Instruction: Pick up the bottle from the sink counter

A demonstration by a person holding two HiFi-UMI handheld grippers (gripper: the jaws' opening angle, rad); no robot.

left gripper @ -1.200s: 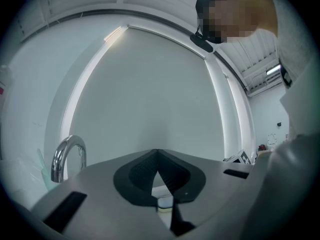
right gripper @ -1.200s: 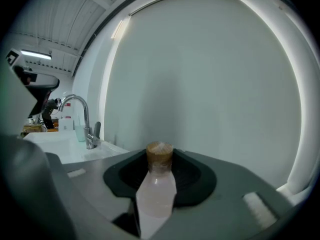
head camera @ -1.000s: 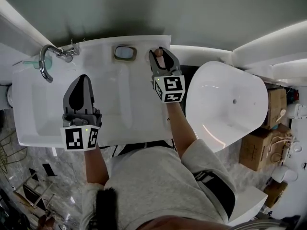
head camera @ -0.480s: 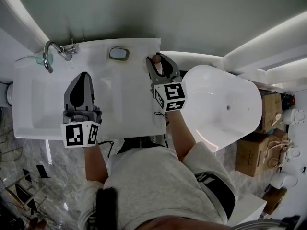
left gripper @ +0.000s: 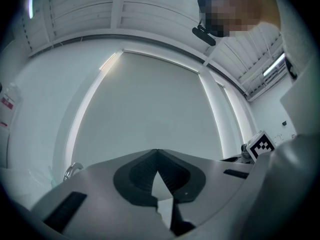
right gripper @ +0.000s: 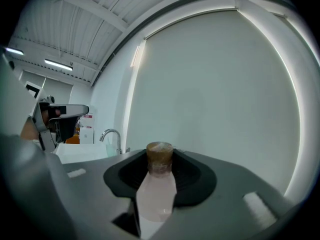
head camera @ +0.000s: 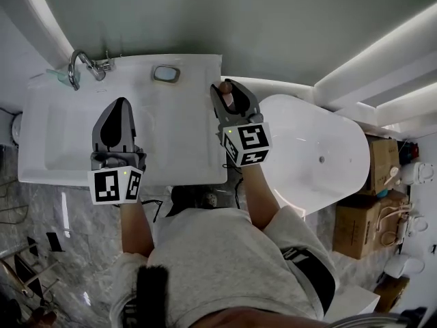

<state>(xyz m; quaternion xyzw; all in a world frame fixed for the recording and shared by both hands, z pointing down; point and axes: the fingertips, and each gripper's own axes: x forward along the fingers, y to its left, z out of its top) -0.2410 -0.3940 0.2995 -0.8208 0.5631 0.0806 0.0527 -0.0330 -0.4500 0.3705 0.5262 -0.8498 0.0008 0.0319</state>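
Observation:
A small pale pink bottle (right gripper: 156, 189) with a brown cap stands upright between the jaws of my right gripper (head camera: 227, 94), which is shut on it. In the head view the bottle (head camera: 226, 91) shows as a brown cap and pink neck, held just past the right edge of the white sink counter (head camera: 184, 142). Over the counter's middle left, my left gripper (head camera: 113, 127) hovers shut with nothing in it. In the left gripper view its jaws (left gripper: 158, 171) meet at the tips.
A chrome faucet (head camera: 80, 67) stands at the counter's back left above the basin. A small oval dish (head camera: 165, 74) sits at the back middle. A white bathtub (head camera: 321, 156) lies right of the counter. Cardboard boxes (head camera: 372, 203) are stacked at far right.
My right gripper with the bottle has shifted slightly right and toward me, off the counter's back right corner. The left gripper has stayed over the counter.

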